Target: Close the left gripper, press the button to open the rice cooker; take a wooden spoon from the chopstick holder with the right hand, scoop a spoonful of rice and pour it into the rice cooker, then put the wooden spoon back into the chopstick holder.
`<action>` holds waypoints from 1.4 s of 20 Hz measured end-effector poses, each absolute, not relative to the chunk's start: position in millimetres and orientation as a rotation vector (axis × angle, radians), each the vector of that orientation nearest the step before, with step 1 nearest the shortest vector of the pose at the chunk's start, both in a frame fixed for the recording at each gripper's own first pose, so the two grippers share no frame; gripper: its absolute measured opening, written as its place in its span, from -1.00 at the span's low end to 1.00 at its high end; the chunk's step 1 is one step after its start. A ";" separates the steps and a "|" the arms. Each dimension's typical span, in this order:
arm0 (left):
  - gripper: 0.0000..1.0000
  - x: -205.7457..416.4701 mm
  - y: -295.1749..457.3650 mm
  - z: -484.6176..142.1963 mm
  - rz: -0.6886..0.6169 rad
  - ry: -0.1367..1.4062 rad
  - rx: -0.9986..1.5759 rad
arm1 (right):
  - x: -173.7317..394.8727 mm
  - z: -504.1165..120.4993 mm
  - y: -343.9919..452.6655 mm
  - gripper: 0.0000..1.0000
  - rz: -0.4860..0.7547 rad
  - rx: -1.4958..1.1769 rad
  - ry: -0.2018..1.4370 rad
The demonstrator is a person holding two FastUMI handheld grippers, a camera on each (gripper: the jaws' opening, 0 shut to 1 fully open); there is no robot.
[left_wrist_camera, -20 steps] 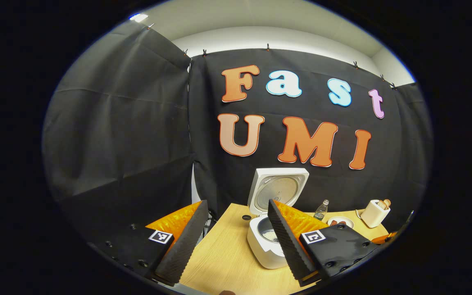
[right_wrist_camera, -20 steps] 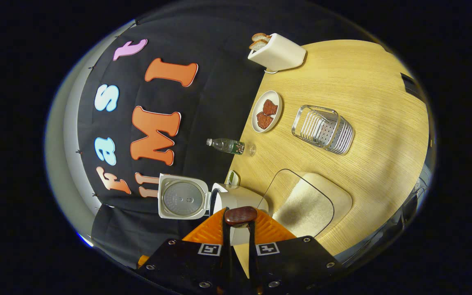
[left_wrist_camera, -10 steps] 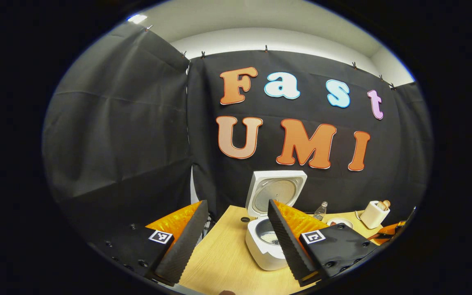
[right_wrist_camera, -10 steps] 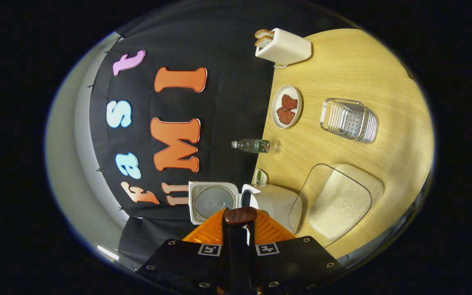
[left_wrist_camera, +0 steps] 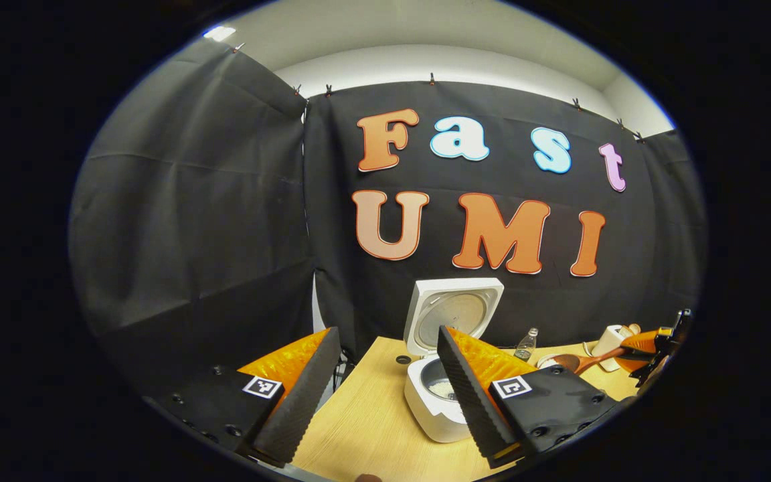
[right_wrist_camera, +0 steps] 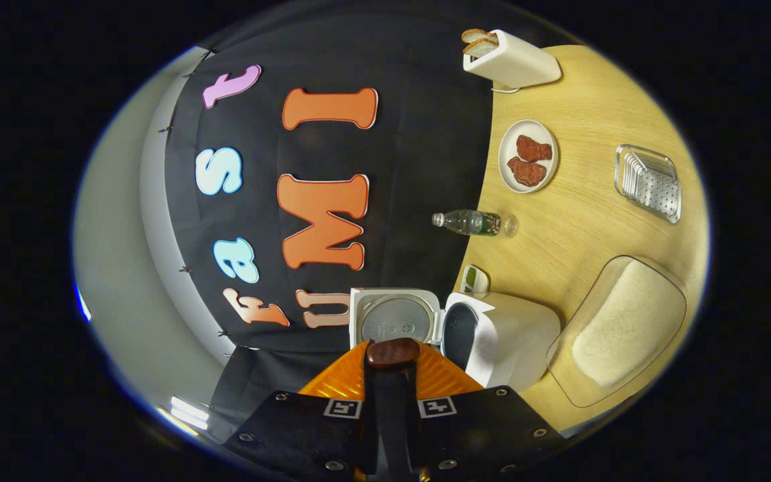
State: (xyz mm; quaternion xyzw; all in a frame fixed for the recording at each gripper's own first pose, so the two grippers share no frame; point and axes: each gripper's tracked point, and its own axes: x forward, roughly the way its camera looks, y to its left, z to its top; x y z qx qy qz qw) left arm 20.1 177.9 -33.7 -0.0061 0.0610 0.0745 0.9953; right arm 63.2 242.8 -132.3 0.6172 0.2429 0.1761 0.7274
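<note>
My right gripper point(right_wrist_camera: 392, 365) is clamping the wooden spoon point(right_wrist_camera: 393, 352) between both fingers, above the open rice cooker point(right_wrist_camera: 502, 338) near the bench's point(right_wrist_camera: 579, 221) back edge. My left gripper point(left_wrist_camera: 385, 388) is gaping wide, holding nothing.

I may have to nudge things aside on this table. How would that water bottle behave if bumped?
The water bottle stands upright on the table, tall and narrow, so a knock near its cap would probably tip it. Its round body suggests it would then roll. It looks like thin clear plastic, so likely light, though how full it is I cannot tell.
</note>
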 end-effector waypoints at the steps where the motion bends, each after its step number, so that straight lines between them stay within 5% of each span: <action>1: 0.97 20.7 178.5 -34.7 0.150 0.125 -0.020 | 70.1 -126.2 250.8 -0.67 0.397 1.354 0.532; 13: 0.94 25.5 182.1 -68.5 0.144 0.183 -0.049 | 149.4 -108.8 320.1 -0.67 0.424 1.037 0.448; 28: 0.94 36.6 190.3 -71.7 0.140 0.167 -0.014 | 164.7 -104.7 345.4 -0.67 0.446 0.773 0.375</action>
